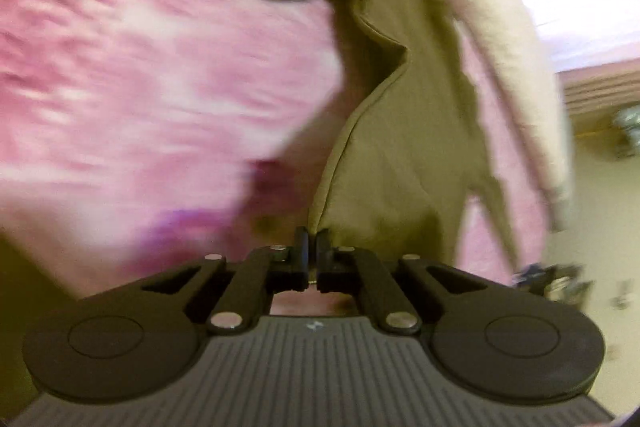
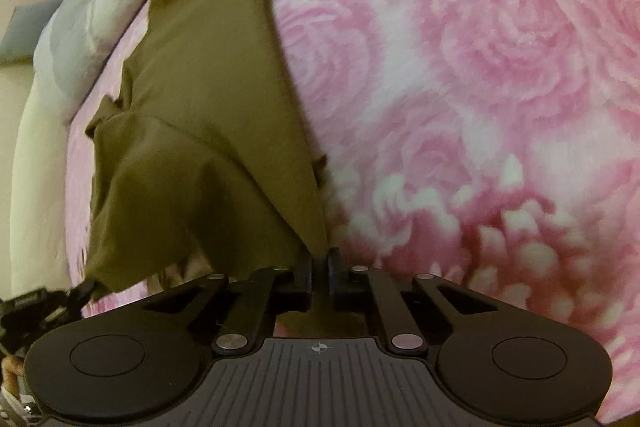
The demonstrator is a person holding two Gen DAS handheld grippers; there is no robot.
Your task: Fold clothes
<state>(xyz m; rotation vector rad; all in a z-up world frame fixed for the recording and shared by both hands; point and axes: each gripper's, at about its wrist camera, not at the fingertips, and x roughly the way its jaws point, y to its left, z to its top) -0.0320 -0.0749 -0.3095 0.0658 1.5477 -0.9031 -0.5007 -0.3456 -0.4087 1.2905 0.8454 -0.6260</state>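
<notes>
Both grippers (image 1: 311, 241) (image 2: 319, 259) clamped on garment (image 2: 208, 75).

Left wrist view: blanket (image 1: 120, 75) motion-blurred, pattern unreadable. Garment (image 1: 404, 147) cut off at top edge; small objects (image 1: 560, 283) lower right unidentifiable.

Olive garment (image 2: 208, 99), rumpled, lifted at two corners

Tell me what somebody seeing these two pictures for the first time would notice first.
Most likely the olive-green garment, draped over a pink rose-patterned blanket that fills both views. Each claw is shut on an edge of it: the right claw at the bottom centre of its view, the left claw likewise. The left view is motion-blurred.
</notes>
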